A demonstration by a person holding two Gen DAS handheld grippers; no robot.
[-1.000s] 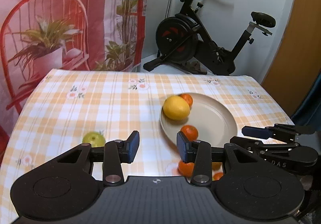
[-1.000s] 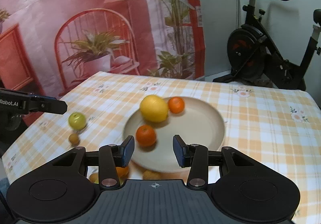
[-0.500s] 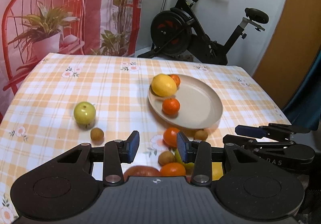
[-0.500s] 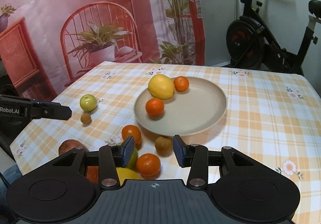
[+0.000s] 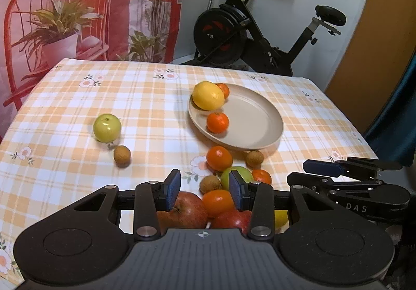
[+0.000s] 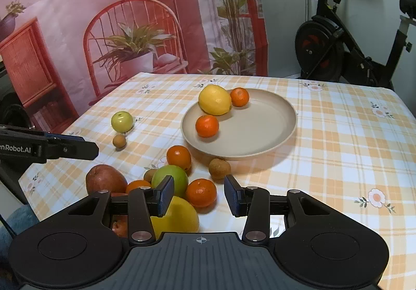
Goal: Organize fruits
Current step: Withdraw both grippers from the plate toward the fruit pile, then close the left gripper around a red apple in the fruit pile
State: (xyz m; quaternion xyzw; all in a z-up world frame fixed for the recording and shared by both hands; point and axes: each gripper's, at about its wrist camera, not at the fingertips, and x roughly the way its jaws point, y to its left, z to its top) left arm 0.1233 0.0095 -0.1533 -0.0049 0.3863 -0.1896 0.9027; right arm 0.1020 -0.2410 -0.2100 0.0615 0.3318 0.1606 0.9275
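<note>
A beige plate on the checked tablecloth holds a lemon and two tangerines. My left gripper stands open above a near cluster of fruit: a red apple, tangerines and a green apple. Nothing is between its pads. My right gripper is open too, over a tangerine, a green apple and a yellow fruit of the same cluster, short of the plate. Neither holds anything.
A lone green apple and a small brown fruit lie left of the plate. Another brown fruit sits at the plate's near rim. An exercise bike stands beyond the table's far edge, beside a printed backdrop.
Both grippers have drawn back from the plate toward the table's near side, and the cluster of loose fruit has come into view beneath them. The jaws kept the same gap.
</note>
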